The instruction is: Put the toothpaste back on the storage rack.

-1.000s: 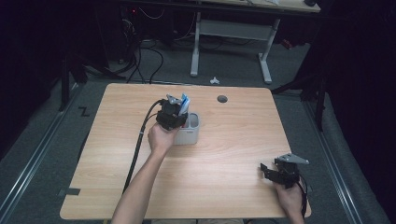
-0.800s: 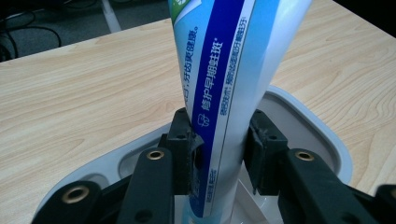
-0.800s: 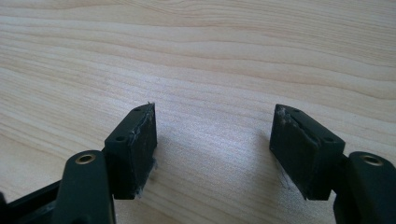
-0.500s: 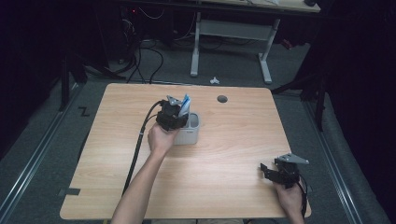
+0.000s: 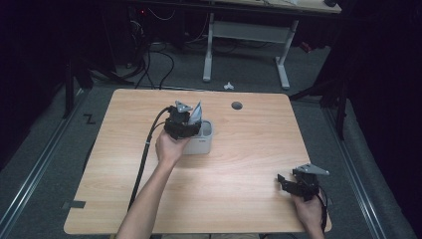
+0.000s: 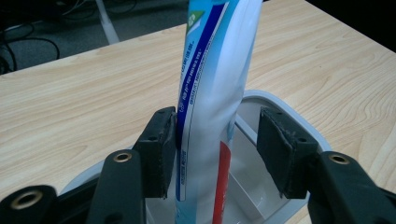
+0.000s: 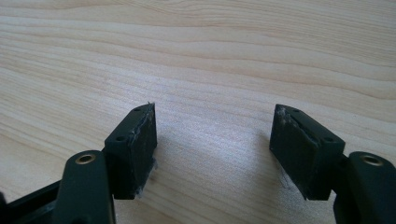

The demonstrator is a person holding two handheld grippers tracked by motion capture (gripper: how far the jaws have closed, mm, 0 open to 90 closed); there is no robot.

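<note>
High view: my left tool sat over the grey holder near the middle of the desk, with the blue-and-white toothpaste tube standing up out of it. My right tool rested low on the desk near the right front corner, well apart from the holder.

Left gripper view: the tube stood upright in the holder, between the jaws. The jaws had just been opening. The left pad lay against the tube's edge or just beside it; I couldn't tell which. The right pad stood clear of it with a visible gap, so I read the tube as released, its foot down inside the holder.

Right gripper view: my right tool stood wide open over bare wood, nothing between its pads.
</note>
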